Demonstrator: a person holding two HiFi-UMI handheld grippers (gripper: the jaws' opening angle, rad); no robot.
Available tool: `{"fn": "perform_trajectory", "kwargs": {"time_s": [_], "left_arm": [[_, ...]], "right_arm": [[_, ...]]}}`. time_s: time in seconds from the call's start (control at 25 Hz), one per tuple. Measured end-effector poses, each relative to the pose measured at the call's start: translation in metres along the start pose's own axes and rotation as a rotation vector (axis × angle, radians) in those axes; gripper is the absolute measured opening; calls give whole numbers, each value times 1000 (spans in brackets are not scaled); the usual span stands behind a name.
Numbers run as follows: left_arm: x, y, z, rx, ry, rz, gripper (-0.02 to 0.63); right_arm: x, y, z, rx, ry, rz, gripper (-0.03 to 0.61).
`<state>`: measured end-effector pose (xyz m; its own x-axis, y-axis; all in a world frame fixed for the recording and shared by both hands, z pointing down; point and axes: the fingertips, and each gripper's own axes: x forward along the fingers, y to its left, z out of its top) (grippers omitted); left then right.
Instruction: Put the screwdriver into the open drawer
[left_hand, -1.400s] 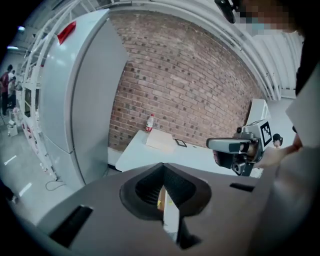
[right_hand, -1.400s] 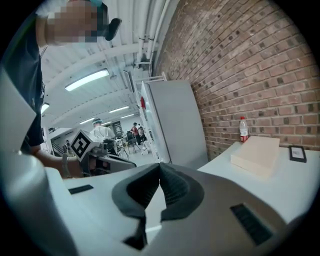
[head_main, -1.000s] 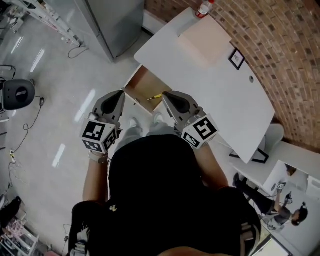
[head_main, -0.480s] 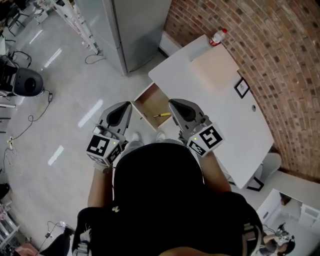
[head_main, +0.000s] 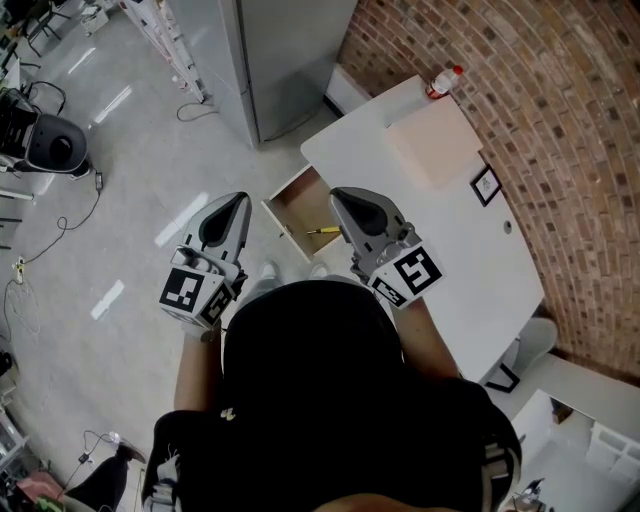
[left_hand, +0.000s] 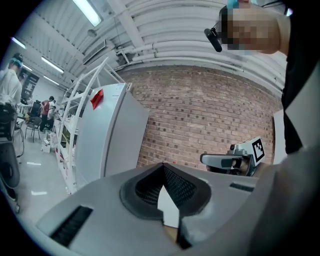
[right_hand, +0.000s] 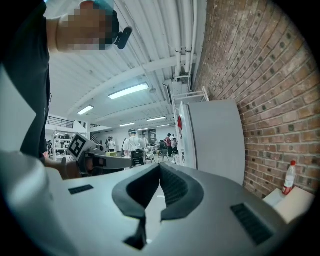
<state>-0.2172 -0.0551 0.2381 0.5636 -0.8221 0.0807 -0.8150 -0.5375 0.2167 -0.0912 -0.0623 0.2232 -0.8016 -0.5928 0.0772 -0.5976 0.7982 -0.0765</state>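
The yellow-handled screwdriver (head_main: 322, 230) lies inside the open wooden drawer (head_main: 296, 207) at the near corner of the white table (head_main: 450, 250). My left gripper (head_main: 242, 198) hovers over the floor left of the drawer, shut and empty. My right gripper (head_main: 336, 193) is held above the drawer's right edge, also shut with nothing in it. The left gripper view has the left gripper (left_hand: 163, 165) pointing level at a brick wall, pads together. From the right gripper view, the right gripper (right_hand: 160, 165) points level into the hall, pads touching at the tips.
On the table stand a red-capped bottle (head_main: 441, 80), a beige board (head_main: 432, 145) and a small picture frame (head_main: 486, 185). A grey cabinet (head_main: 290, 50) stands beyond the drawer. A black round device (head_main: 45, 145) and cables lie on the floor at left. People stand far back (right_hand: 131, 145).
Both grippers have risen, still shut and empty, and the left one has drifted left away from the drawer. The screwdriver has stayed in the drawer.
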Motion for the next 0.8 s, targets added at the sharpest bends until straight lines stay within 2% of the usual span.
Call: {"fn": "perform_trajectory", "kwargs": {"time_s": [0.32,0.48,0.8], "left_arm": [[12,-6,-3,20,42,-15,3],[15,-5,-2,7,31,-20,3],[23,-5,-2,35,41,-19,3]], "right_arm": [[0,-6,-1,-3,-1,-3,11],[-1,-10,-2,2,1,-12,11],[-2,-15,-4,6,2,-20,11]]}}
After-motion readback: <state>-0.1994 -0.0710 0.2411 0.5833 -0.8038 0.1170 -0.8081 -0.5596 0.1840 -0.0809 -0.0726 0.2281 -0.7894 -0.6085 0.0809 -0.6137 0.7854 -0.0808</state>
